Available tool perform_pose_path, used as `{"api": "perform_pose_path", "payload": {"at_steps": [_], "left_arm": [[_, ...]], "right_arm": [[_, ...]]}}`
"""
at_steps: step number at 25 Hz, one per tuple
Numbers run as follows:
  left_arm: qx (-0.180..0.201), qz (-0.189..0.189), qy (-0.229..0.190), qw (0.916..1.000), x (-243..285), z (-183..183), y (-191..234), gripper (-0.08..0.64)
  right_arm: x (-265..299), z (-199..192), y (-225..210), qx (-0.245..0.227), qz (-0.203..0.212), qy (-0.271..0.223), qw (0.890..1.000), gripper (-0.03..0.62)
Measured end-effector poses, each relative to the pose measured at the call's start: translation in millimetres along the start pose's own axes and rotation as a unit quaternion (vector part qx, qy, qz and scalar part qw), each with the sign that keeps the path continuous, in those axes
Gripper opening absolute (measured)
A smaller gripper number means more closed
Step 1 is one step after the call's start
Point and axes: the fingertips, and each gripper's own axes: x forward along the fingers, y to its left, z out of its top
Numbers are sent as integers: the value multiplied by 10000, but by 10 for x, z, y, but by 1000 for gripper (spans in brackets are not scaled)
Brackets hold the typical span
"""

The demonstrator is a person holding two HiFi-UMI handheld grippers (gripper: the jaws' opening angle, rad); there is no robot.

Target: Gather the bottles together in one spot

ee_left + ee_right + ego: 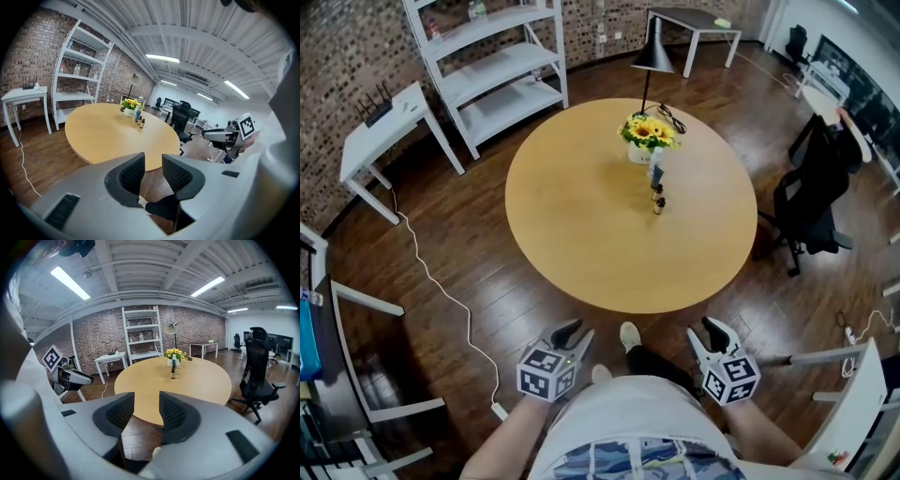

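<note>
Three bottles stand close together in a short row on the round wooden table (581, 225): a taller pale one (657, 174) and two small brown ones (657, 192), right beside a pot of yellow flowers (649, 134). They show small in the left gripper view (139, 121) and in the right gripper view (173, 373). My left gripper (574, 328) and right gripper (712, 326) hang low over the floor, short of the table's near edge. The left gripper (153, 166) has a narrow empty gap between its pads. The right gripper (146, 404) is open with nothing in it.
A black lamp (653, 56) rises behind the flowers. A black office chair (811, 192) stands right of the table. A white shelf unit (492, 66) and a white side table (384, 122) stand at the back left. A white cable (441, 291) runs across the wooden floor.
</note>
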Motion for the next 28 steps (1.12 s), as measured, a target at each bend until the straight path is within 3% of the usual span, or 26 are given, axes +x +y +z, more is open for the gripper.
{"api": "perform_pose_path", "payload": {"at_steps": [13, 28], "left_arm": [[-244, 326, 13, 9992, -296, -291, 123, 120], [-327, 345, 25, 9989, -459, -450, 54, 120]], "right_arm": [[-86, -126, 147, -131, 16, 193, 9997, 187], [-181, -178, 286, -291, 124, 208, 9993, 187]]}}
